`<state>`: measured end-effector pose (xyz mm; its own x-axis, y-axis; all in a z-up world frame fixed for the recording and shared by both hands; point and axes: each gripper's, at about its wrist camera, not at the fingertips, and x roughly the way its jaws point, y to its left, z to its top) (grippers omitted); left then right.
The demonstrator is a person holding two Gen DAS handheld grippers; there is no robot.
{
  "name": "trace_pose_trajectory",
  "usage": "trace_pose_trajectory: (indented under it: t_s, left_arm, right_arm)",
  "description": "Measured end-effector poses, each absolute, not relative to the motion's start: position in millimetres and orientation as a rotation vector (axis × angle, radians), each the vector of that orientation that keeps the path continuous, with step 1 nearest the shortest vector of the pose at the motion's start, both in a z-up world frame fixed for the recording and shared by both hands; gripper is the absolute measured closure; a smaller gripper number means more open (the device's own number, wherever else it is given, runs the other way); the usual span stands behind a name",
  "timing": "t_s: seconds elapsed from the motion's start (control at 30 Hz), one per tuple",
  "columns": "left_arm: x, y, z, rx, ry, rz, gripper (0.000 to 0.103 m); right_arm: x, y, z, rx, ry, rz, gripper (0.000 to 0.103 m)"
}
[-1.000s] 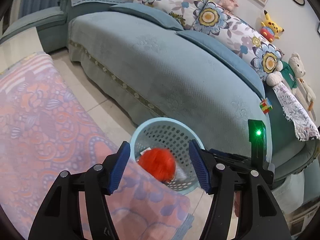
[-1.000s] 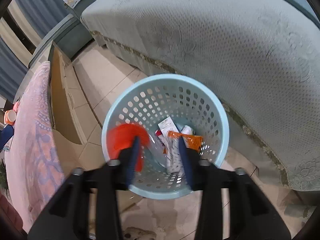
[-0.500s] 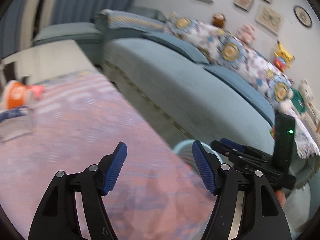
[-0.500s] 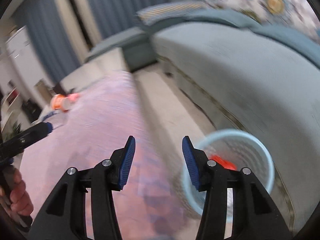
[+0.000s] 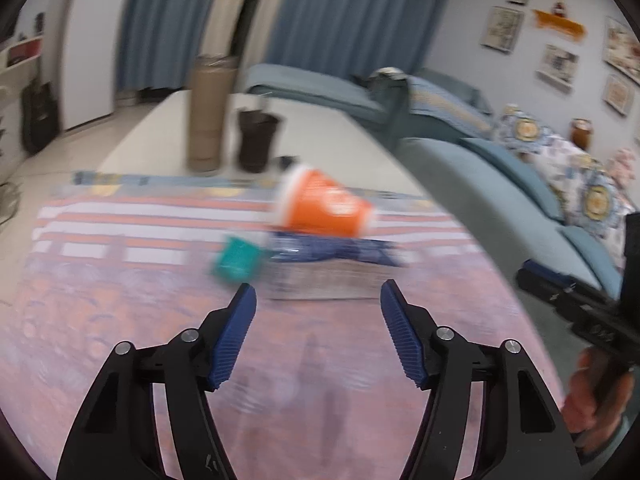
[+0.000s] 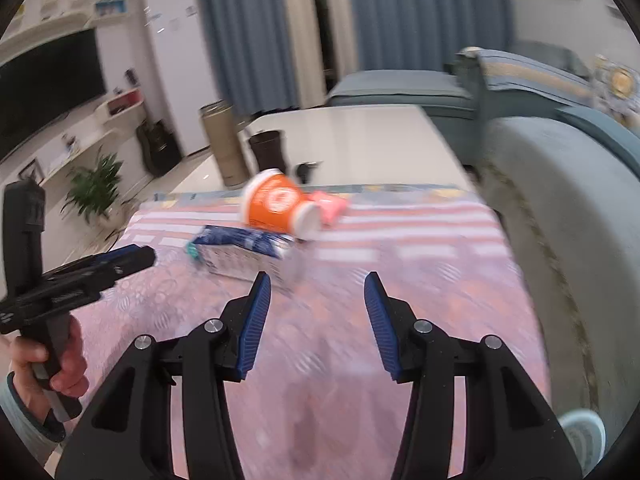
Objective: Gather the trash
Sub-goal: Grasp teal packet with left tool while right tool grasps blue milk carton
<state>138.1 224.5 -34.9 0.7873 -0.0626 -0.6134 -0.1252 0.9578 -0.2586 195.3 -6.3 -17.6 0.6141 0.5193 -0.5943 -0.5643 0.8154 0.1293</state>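
On the pink patterned tablecloth (image 5: 120,320) lies a tipped orange paper cup (image 5: 324,208), also in the right wrist view (image 6: 276,206). In front of it lie a blue wrapper (image 5: 332,250) on a clear plastic box (image 5: 320,284) and a teal piece (image 5: 236,260). A pink wrapper (image 6: 330,206) lies behind the cup. My left gripper (image 5: 318,300) is open and empty, short of the box. My right gripper (image 6: 316,288) is open and empty, just right of the box (image 6: 244,262). The light-blue trash basket (image 6: 582,436) shows at the lower right.
A tan cylinder (image 5: 208,116) and a dark cup (image 5: 256,140) stand on the white table behind. The teal sofa (image 6: 560,200) runs along the right. The other gripper shows at each view's edge (image 5: 576,312) (image 6: 76,272).
Both grippers swung up and away from the basket, where an orange-red ball dropped in, and now face the trash on the tablecloth. Both stay open.
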Motion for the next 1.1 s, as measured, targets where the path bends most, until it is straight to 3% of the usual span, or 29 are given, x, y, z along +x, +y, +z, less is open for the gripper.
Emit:
trace_pose_trajectory:
  t_s: [0.37,0.47,0.77,0.87,1.0,1.1]
  left_arm:
    - [198,278,-84,-0.301,0.791,0.064,0.043]
    - [211,281,-94,-0.294,0.823,0.067,0.043]
    - [232,273,-105,-0.23,0.879,0.071,0.053]
    - [231,267,-104,-0.18,0.88,0.106,0.066]
    - [215,263,-99,-0.192,0.858,0.098,0.068]
    - [194,256,-89,-0.22,0.828,0.078,0.068]
  right_arm:
    - [257,92,-47,-0.241,0.715,0.727,0.057]
    - [266,109,-53,-0.319,0.735,0.783,0.035]
    - [274,138,-69,-0.523,0.722,0.786,0.034]
    - [274,144,-77,-0.554,0.759,0.793,0.047]
    - [261,138,-76,-0.57,0.773,0.802,0.072]
    - [246,117,-68,-0.467,0.804,0.806,0.075]
